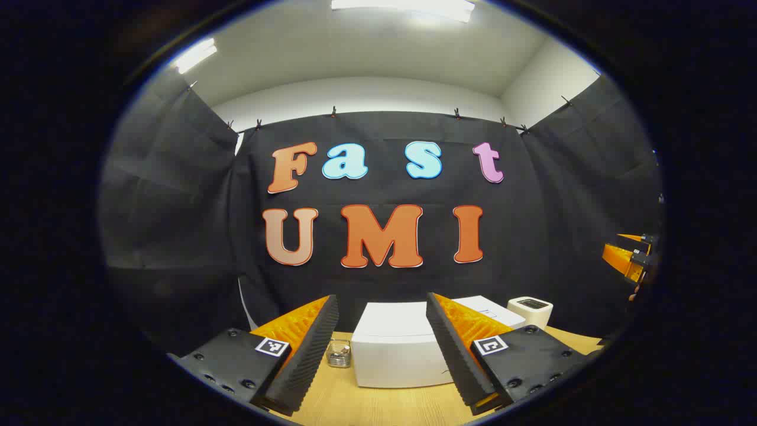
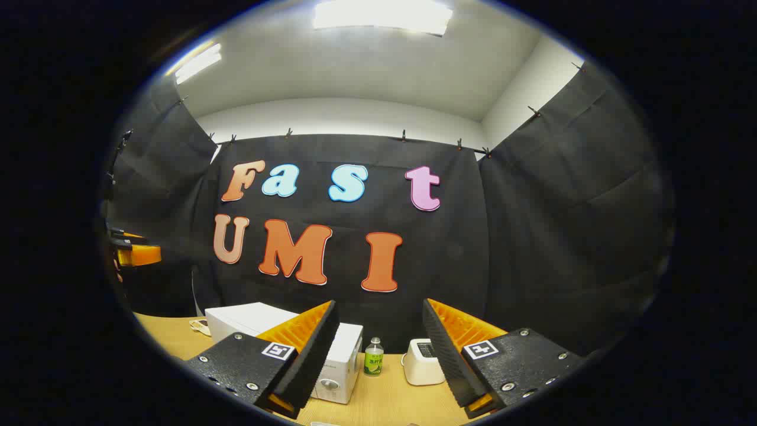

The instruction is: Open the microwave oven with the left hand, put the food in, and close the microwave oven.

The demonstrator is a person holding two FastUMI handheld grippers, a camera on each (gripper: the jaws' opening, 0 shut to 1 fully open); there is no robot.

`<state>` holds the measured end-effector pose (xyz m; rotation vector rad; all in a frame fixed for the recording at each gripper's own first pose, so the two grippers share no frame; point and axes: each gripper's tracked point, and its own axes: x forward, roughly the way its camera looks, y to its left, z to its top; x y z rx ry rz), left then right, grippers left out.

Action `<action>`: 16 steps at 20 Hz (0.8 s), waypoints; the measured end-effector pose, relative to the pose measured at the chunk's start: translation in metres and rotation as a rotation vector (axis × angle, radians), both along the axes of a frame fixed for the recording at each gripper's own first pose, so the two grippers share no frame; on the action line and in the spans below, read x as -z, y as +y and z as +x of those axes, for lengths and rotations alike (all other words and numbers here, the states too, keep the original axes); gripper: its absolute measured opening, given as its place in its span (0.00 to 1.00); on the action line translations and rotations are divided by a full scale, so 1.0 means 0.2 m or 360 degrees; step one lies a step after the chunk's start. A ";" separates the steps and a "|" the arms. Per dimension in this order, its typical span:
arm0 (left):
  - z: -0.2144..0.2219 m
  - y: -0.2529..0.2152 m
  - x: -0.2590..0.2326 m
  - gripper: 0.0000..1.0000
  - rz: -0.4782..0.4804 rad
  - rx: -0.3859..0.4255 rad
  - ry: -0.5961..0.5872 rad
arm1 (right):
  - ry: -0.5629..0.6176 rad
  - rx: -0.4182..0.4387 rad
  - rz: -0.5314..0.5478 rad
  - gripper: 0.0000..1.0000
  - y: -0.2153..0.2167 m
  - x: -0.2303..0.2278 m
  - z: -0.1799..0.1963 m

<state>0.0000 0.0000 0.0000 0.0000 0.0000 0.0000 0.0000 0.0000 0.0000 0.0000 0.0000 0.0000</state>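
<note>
Microwave (image 1: 395, 349): white, on the desk (image 1: 378, 405), door closed.
Left gripper (image 1: 381, 355): raised level, released, empty; microwave straight ahead between its fingers.
Right gripper (image 2: 378, 361): released, empty; microwave ahead-left.

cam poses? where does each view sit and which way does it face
Left gripper view: rides the left gripper, open, faces the microwave and a small glass on the table; right gripper at far right.
Right gripper view: rides the right gripper, open, faces a bottle and toaster; left gripper at far left.
Shared: microwave, toaster, table.
</note>
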 end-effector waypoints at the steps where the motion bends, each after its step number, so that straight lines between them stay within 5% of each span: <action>1: 0.01 0.00 -0.02 0.94 0.0007 -0.0011 -0.0012 | 0.0004 -0.0007 -0.0005 0.88 0.00 0.01 -0.01; 4: 0.00 -0.01 -0.04 1.00 0.0013 -0.0026 -0.0038 | -0.0019 0.0001 -0.0019 0.88 -0.01 0.00 -0.01; 16: -0.01 0.02 -0.07 0.94 0.0018 -0.0062 -0.0079 | -0.0027 -0.0065 0.0027 0.89 0.04 0.01 -0.02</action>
